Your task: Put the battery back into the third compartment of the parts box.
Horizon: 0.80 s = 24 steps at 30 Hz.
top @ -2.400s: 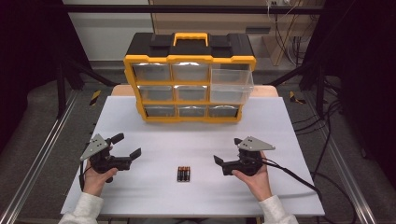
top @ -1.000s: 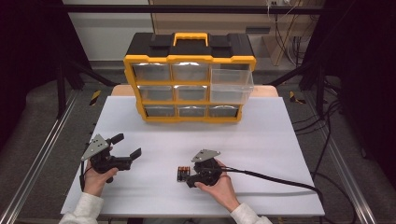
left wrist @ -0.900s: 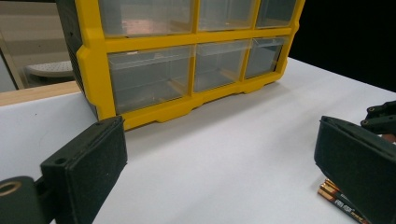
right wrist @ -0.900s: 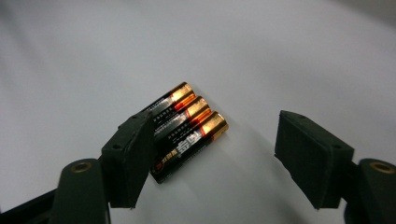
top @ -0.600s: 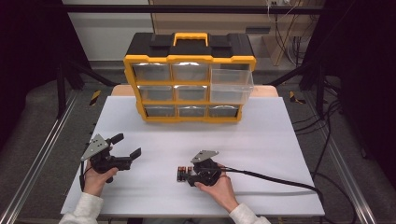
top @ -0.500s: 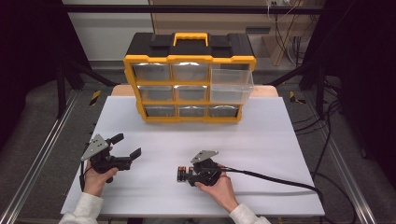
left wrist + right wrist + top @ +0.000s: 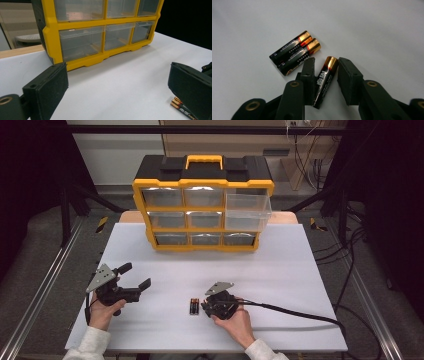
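Right gripper now at batteries, jaws just closing around one battery, small gap at 3 o'clock pad. Two batteries remain at 11 o'clock. Left gripper wide, empty. Lift probably next.

Glossy battery; matt white table.

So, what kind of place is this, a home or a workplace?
Most likely a lab or recording workspace, not a home. A white table stands inside a dark metal frame, loose cables run over the floor, and a yellow drawer organizer with a few batteries is the only thing laid out.
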Motion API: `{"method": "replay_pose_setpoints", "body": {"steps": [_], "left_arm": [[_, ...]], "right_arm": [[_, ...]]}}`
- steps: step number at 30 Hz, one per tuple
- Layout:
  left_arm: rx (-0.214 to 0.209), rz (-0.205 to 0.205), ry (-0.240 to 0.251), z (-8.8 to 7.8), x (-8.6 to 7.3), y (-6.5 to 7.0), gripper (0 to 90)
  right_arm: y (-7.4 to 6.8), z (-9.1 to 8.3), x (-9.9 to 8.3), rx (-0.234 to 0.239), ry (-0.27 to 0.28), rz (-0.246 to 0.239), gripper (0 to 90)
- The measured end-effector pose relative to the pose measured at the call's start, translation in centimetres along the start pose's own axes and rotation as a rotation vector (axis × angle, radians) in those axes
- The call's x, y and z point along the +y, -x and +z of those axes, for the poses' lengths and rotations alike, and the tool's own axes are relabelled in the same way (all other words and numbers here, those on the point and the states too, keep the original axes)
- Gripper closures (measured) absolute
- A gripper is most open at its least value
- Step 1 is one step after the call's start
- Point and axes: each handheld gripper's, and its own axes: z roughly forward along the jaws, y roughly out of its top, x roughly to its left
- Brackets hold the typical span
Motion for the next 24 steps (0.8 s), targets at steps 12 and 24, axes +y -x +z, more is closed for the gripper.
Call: {"method": "replay_pose_setpoints", "body": {"steps": [12, 24], "left_arm": [[0.001, 0.002, 0.001, 0.0, 0.0, 0.0, 2.5], [0.001, 0.005, 0.000, 0.0, 0.0, 0.1, 2.3]], "right_arm": [[0.1, -0.1, 0.0, 0.004, -0.005, 0.006, 77.1], [0.7, -1.9, 0.8, 0.018, 0.015, -0.011, 77.2]]}}
